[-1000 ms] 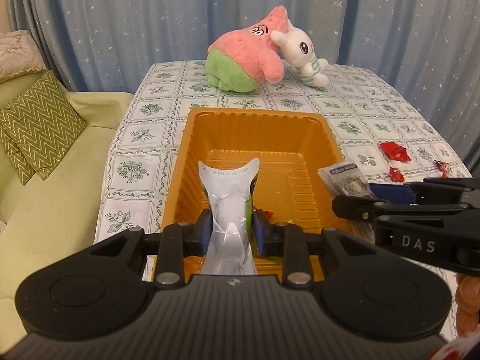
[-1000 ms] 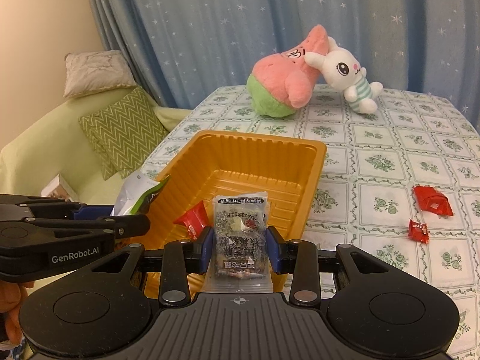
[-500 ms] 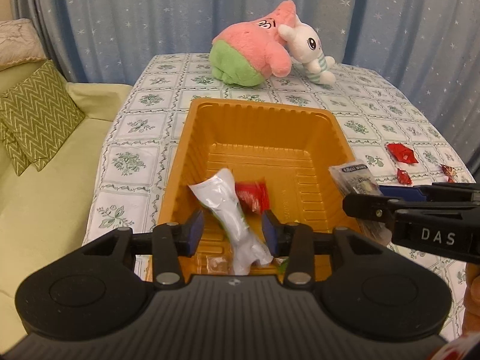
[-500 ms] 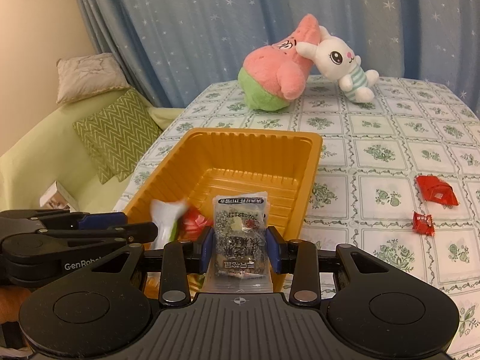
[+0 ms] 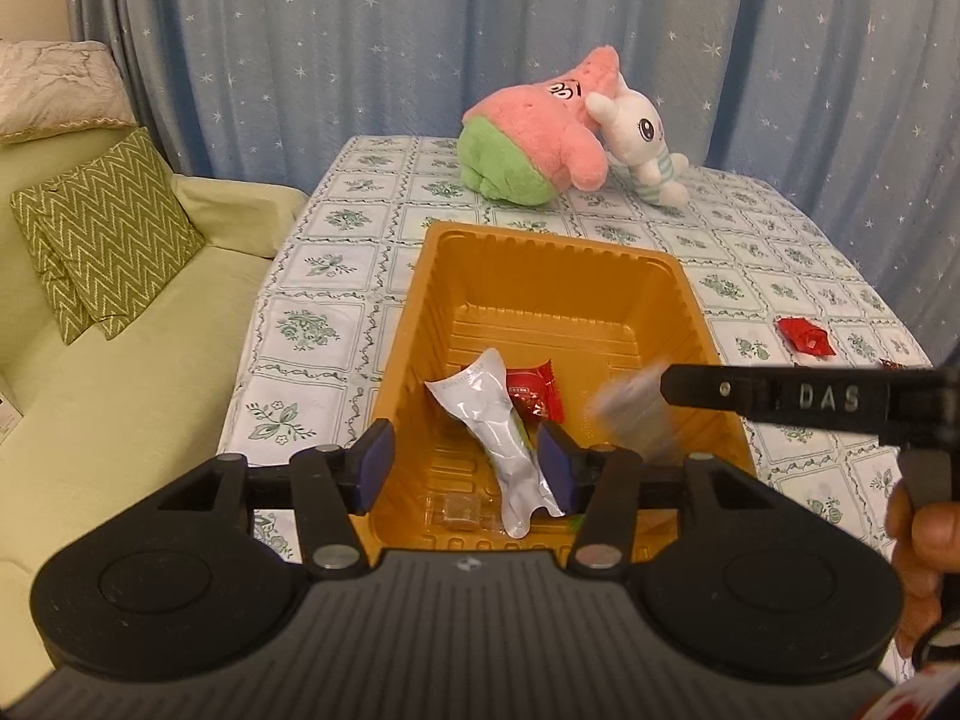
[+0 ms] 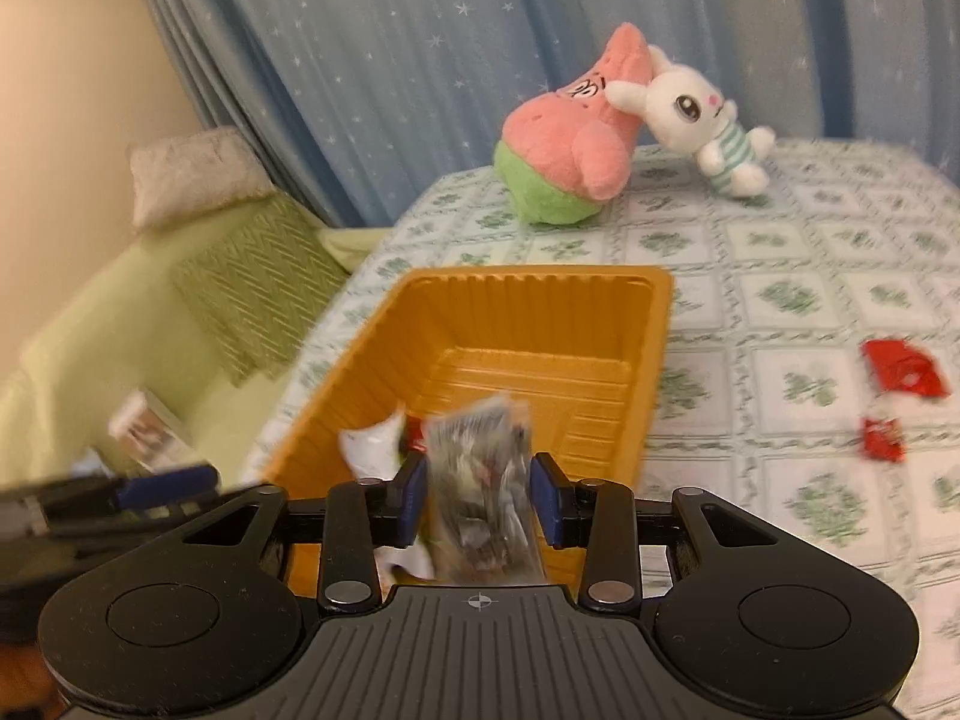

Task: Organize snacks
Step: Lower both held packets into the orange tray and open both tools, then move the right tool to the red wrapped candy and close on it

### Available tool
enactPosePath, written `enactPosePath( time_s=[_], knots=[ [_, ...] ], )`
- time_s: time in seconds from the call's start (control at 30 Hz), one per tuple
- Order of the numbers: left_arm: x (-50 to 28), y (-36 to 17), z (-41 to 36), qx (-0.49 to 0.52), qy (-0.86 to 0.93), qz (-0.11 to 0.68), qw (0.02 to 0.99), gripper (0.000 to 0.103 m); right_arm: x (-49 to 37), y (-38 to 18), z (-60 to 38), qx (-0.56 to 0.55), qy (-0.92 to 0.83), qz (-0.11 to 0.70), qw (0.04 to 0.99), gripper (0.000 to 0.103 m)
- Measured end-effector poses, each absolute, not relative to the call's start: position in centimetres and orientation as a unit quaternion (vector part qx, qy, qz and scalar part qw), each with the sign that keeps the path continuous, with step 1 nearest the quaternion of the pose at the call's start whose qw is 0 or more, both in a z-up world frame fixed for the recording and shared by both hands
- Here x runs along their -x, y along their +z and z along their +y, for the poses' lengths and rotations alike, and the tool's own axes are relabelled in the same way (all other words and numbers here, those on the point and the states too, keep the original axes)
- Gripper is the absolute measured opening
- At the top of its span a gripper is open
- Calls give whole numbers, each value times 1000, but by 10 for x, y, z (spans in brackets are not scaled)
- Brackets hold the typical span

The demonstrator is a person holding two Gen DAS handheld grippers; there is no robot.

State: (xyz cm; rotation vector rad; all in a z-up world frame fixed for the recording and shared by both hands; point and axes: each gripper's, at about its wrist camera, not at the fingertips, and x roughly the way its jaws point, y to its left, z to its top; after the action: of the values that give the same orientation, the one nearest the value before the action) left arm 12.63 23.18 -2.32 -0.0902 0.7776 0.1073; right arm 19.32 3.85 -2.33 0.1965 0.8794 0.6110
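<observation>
An orange tray point(image 5: 540, 240) point(image 6: 528, 282) stands on the flowered tablecloth. My left gripper point(image 5: 468, 468) hovers over its near end with its jaws opening, and its pads touch nothing. Below them, loose in the tray, lies a white pouch point(image 5: 498, 420) beside a red packet point(image 5: 534, 399). My right gripper point(image 6: 480, 498) is over the tray's near right side, its jaws also opening. A clear snack packet point(image 6: 480, 480) point(image 5: 630, 408) shows as a blur between them, and the pads look just off it.
Two red candies point(image 6: 900, 366) point(image 6: 882, 438) lie on the cloth right of the tray. A pink plush point(image 5: 540, 138) and a white bunny point(image 5: 642, 150) sit at the far edge. A green sofa point(image 5: 120, 360) borders the table's left. A hand point(image 5: 918, 540) holds the right gripper.
My left gripper let go of the white pouch, which dropped into the tray, and its jaws widened. My right gripper swung over the tray and its jaws parted a little around the clear packet.
</observation>
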Motion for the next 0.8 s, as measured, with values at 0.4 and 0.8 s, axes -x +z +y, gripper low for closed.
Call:
enactPosePath(
  time_s=[0.4, 0.8],
  knots=[
    [-93, -10, 199, 70, 45, 366, 927, 62, -147, -14, -40, -115, 225, 403, 880, 65],
    [-64, 6, 125, 92, 9, 353, 931, 68, -97, 2, -131, -106, 149, 387, 904, 65]
  ],
)
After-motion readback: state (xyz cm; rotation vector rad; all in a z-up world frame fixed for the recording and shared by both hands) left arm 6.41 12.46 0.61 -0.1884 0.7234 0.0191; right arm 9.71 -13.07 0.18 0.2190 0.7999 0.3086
